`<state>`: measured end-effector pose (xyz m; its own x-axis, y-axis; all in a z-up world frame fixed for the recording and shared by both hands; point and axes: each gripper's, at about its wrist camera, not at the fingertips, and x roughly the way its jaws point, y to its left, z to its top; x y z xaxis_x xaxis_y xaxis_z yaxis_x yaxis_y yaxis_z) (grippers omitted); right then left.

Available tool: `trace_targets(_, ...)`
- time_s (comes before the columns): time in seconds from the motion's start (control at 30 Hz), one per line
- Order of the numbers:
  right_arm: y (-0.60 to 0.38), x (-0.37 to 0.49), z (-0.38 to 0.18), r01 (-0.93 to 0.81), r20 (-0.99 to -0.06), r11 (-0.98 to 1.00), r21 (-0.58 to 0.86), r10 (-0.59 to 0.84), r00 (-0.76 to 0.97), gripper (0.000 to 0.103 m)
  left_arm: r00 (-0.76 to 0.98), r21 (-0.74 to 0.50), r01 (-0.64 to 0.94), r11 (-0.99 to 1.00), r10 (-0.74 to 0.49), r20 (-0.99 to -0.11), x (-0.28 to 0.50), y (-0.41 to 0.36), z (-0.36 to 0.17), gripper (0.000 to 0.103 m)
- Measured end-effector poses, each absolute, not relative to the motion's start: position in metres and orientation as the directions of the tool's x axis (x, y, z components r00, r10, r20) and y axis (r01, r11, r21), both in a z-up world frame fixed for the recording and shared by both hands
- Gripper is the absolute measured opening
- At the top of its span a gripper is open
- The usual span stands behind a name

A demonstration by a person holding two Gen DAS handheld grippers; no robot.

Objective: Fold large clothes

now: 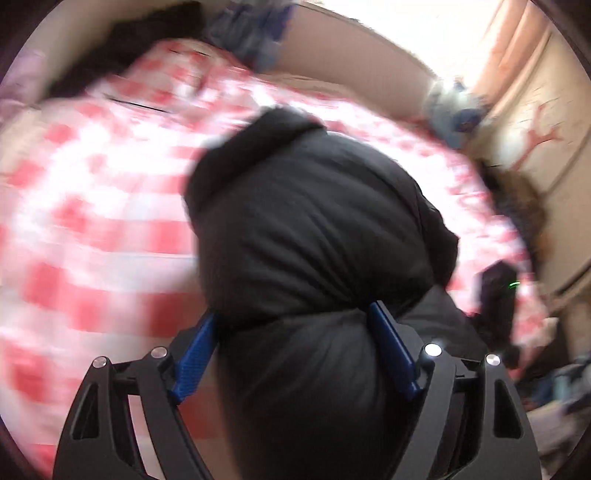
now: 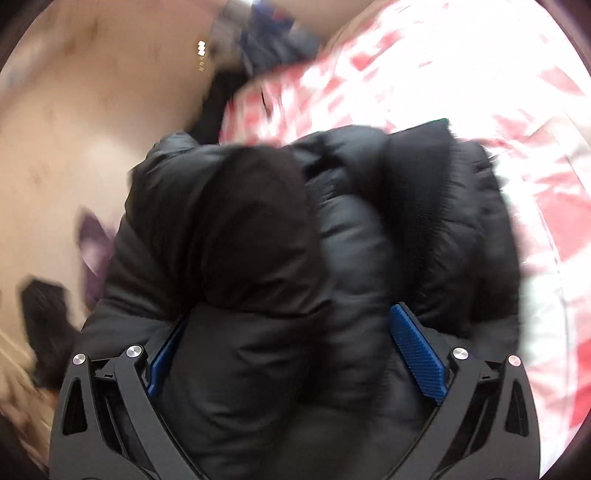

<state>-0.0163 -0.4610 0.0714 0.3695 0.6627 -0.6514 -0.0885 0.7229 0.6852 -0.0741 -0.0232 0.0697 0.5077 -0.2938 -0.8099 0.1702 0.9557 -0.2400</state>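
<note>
A black puffer jacket (image 1: 314, 221) fills the middle of both views. My left gripper (image 1: 295, 317) is shut on a thick bunch of it, the blue pads (image 1: 391, 347) pressing in from both sides. My right gripper (image 2: 291, 325) is also shut on a bulky part of the same jacket (image 2: 280, 229), with its blue pads (image 2: 417, 350) squeezing the padding. The jacket hangs over a bed with a red and white checked cover (image 1: 92, 206). Both views are blurred by motion.
The checked cover also shows at the upper right of the right wrist view (image 2: 480, 92). Other clothes lie at the bed's far edge (image 1: 251, 33). A beige floor (image 2: 74, 110) with dark items (image 2: 44, 314) lies left. Curtains (image 1: 517, 74) hang at the right.
</note>
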Motion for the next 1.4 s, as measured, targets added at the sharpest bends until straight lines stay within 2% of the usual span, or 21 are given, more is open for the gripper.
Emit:
trace_targets(0.07, -0.464, -0.021, 0.073, -0.1, -0.669, 0.735, 0.671, 0.658, 0.346, 0.096, 0.567, -0.228, 0.146, 0.963, -0.27, -0.778, -0.08, -0.01, 0.08, 0.077)
trace_targets(0.13, -0.468, -0.026, 0.076, -0.083, -0.704, 0.765, 0.639, 0.624, 0.338, 0.096, 0.601, -0.316, 0.219, 0.923, -0.383, -0.702, -0.088, -0.019, 0.092, 0.077)
trace_targets(0.2, -0.477, -0.029, 0.08, -0.077, -0.724, 0.776, 0.626, 0.615, 0.313, 0.096, 0.579, -0.321, 0.33, 0.888, -0.458, -0.674, -0.093, -0.053, 0.092, 0.077)
trace_targets(0.3, -0.487, -0.025, 0.094, -0.083, -0.802, 0.853, 0.515, 0.513, 0.306, 0.096, 0.423, -0.234, 0.457, 0.858, -0.442, -0.791, -0.085, -0.12, 0.048, 0.077)
trace_targets(0.4, -0.507, -0.03, 0.101, -0.043, -0.848, 0.899, 0.435, 0.426, 0.315, 0.096, 0.435, -0.105, 0.517, 0.849, -0.366, -0.822, -0.095, -0.152, 0.014, 0.077)
trace_targets(0.57, -0.5, -0.03, 0.156, -0.105, -0.78, 0.915, 0.389, 0.388, 0.492, 0.096, 0.439, -0.098, 0.513, 0.853, -0.359, -0.824, -0.09, -0.146, 0.016, 0.077)
trace_targets(0.63, -0.49, -0.012, 0.156, -0.092, -0.785, 0.924, 0.37, 0.364, 0.502, 0.096, 0.44, -0.099, 0.512, 0.853, -0.359, -0.823, -0.09, -0.145, 0.019, 0.077)
trace_targets(0.73, -0.479, 0.029, 0.1, -0.035, -0.868, 0.97, 0.241, 0.232, 0.438, 0.096, 0.445, -0.124, 0.514, 0.849, -0.387, -0.808, -0.092, -0.14, 0.016, 0.077)
trace_targets(0.77, -0.484, 0.038, 0.064, -0.009, -0.89, 0.961, 0.277, 0.259, 0.375, 0.096, 0.438, -0.147, 0.515, 0.845, -0.406, -0.802, -0.088, -0.138, 0.013, 0.077)
trace_targets(0.8, -0.494, 0.04, 0.034, 0.04, -0.884, 0.926, 0.376, 0.346, 0.314, 0.097, 0.424, -0.18, 0.507, 0.843, -0.426, -0.799, -0.083, -0.133, 0.01, 0.077)
trace_targets(0.83, -0.501, 0.041, 0.016, 0.084, -0.867, 0.892, 0.444, 0.404, 0.292, 0.097, 0.406, -0.21, 0.499, 0.841, -0.441, -0.801, -0.08, -0.129, 0.008, 0.077)
trace_targets(0.87, -0.5, 0.041, 0.018, 0.081, -0.873, 0.9, 0.429, 0.389, 0.295, 0.096, 0.393, -0.225, 0.494, 0.84, -0.446, -0.804, -0.079, -0.128, 0.007, 0.077)
trace_targets(0.93, -0.496, 0.035, 0.04, 0.05, -0.893, 0.932, 0.358, 0.326, 0.312, 0.096, 0.389, -0.207, 0.5, 0.841, -0.432, -0.814, -0.08, -0.129, 0.005, 0.077)
trace_targets(1.0, -0.497, 0.021, 0.074, 0.011, -0.875, 0.942, 0.336, 0.308, 0.373, 0.096, 0.397, -0.191, 0.503, 0.843, -0.422, -0.815, -0.084, -0.129, 0.005, 0.077)
trace_targets(1.1, -0.492, -0.029, 0.145, -0.149, -0.757, 0.913, 0.38, 0.399, 0.517, 0.096, 0.406, -0.197, 0.494, 0.847, -0.425, -0.809, -0.089, -0.127, 0.006, 0.077)
trace_targets(1.13, -0.483, -0.046, 0.157, -0.219, -0.747, 0.908, 0.357, 0.418, 0.517, 0.096, 0.407, -0.2, 0.492, 0.848, -0.426, -0.808, -0.09, -0.126, 0.007, 0.077)
trace_targets(1.2, -0.46, -0.067, 0.152, -0.308, -0.812, 0.915, 0.261, 0.381, 0.442, 0.096, 0.407, -0.21, 0.48, 0.852, -0.428, -0.807, -0.09, -0.124, 0.011, 0.077)
trace_targets(1.27, -0.445, -0.078, 0.118, -0.321, -0.899, 0.938, 0.128, 0.247, 0.361, 0.096, 0.413, -0.245, 0.458, 0.854, -0.449, -0.792, -0.093, -0.118, 0.018, 0.077)
trace_targets(1.33, -0.446, -0.08, 0.08, -0.287, -0.922, 0.942, 0.173, 0.257, 0.289, 0.096, 0.409, -0.287, 0.448, 0.847, -0.479, -0.776, -0.099, -0.113, 0.025, 0.077)
trace_targets(1.4, -0.446, -0.079, 0.07, -0.263, -0.933, 0.949, 0.172, 0.243, 0.267, 0.096, 0.408, -0.259, 0.446, 0.857, -0.452, -0.793, -0.105, -0.114, 0.025, 0.077)
